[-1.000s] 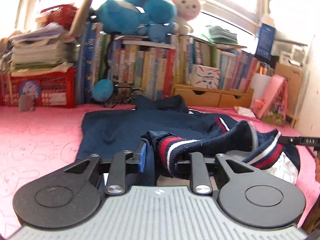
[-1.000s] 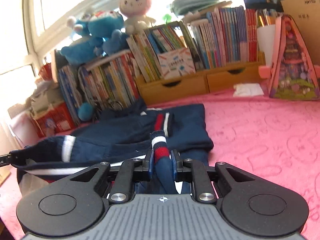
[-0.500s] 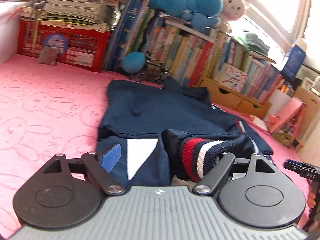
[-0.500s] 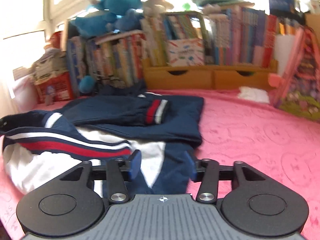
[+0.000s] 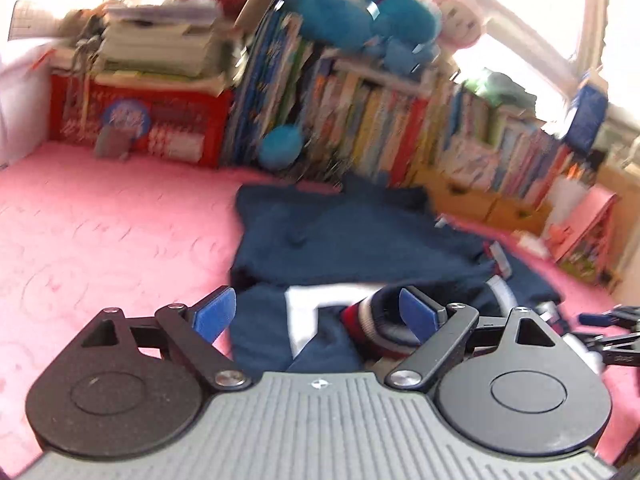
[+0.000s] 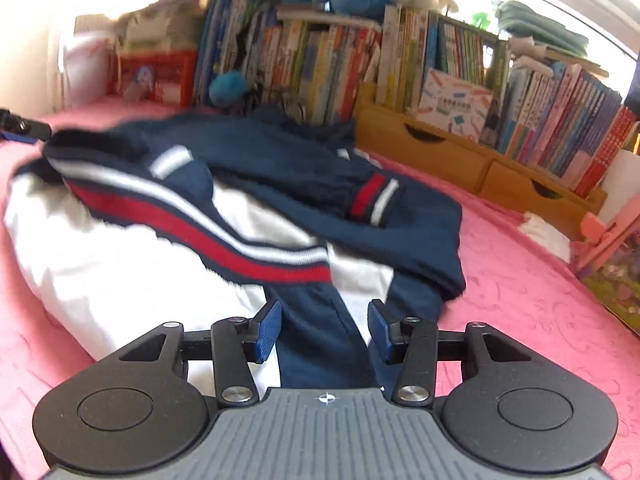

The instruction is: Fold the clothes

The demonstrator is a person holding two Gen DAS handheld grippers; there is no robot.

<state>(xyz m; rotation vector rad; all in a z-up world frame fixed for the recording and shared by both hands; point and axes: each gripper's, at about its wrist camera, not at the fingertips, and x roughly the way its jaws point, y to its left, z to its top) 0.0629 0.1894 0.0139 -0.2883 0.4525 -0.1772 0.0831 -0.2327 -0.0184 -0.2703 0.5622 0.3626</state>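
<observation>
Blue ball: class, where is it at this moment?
In the right wrist view the blue ball sits upper left, against the books, right of the red crate, behind the jacket.

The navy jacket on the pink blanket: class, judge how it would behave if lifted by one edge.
The navy jacket would probably flop and drape: it already lies in soft bunched folds. Its folded layers would likely slide apart. The ribbed striped hem looks thicker, so it may sag less.

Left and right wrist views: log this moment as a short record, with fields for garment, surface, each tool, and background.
garment: navy jacket with red and white stripes, partly folded, white lining showing
surface: pink blanket
left tool: open, jaws just opened, striped cuff lying loose between them
right tool: open, jaws just opened, jacket beneath, not gripped
background: books, plush toys, red crate
</observation>
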